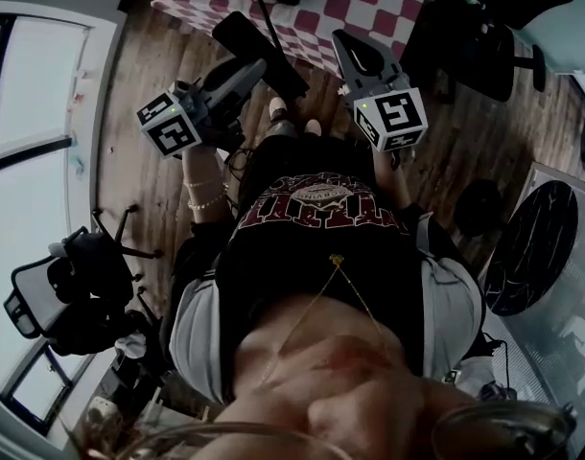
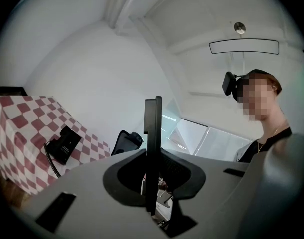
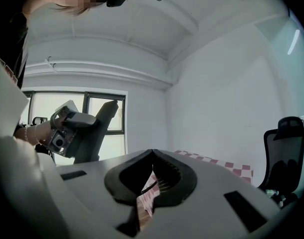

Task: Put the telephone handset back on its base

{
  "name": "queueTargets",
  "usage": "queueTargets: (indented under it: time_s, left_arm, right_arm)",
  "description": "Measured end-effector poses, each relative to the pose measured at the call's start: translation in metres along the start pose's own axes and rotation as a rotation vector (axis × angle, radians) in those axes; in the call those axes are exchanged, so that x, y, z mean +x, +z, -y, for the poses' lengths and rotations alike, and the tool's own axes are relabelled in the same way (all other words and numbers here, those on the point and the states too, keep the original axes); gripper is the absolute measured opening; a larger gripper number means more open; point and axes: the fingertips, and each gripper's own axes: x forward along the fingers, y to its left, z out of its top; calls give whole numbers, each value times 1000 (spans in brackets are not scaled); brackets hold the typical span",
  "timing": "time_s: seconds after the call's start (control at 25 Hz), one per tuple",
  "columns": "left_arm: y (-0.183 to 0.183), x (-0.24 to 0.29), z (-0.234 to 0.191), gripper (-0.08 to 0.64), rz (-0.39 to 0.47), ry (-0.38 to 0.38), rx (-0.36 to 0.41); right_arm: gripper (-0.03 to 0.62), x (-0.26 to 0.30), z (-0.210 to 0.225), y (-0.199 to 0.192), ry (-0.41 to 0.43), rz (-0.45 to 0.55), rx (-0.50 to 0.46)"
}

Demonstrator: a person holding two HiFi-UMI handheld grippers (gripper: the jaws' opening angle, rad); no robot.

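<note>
Red-and-white checked cloth covers the counter point(image 1: 369, 3) at twelve o'clock in the head view, with the black telephone base point(image 2: 64, 143) on it, well apart from both tools. The left tool point(image 2: 152, 158) is clenched on a thin dark slab, apparently the handset point(image 2: 152, 123), long axis upright, twelve to six. The right tool point(image 3: 151, 156) is clenched, empty. Better to line the handset lengthwise over the base before lowering.

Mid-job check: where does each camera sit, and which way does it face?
Head view: on the head, steeply down; torso, left gripper, right gripper.
Left gripper view: along its shut jaws, tilted up at wall, telephone on checked tablecloth; person's head.
Right gripper view: along its shut jaws toward window; hand holding left gripper.
Shared: tablecloth in all three.
</note>
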Motion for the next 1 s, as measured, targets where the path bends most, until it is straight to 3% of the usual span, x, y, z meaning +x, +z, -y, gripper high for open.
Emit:
queueTargets:
  time_s: [0.4,1.0]
  left_arm:
    - [17,8,-27,81,-24,-10,-15]
    - [66,22,-89,81,-114,-88,-29]
  right_arm:
    - [20,22,13,-2,-34,-9,22]
    - [20,88,41,3,-121,-53,15]
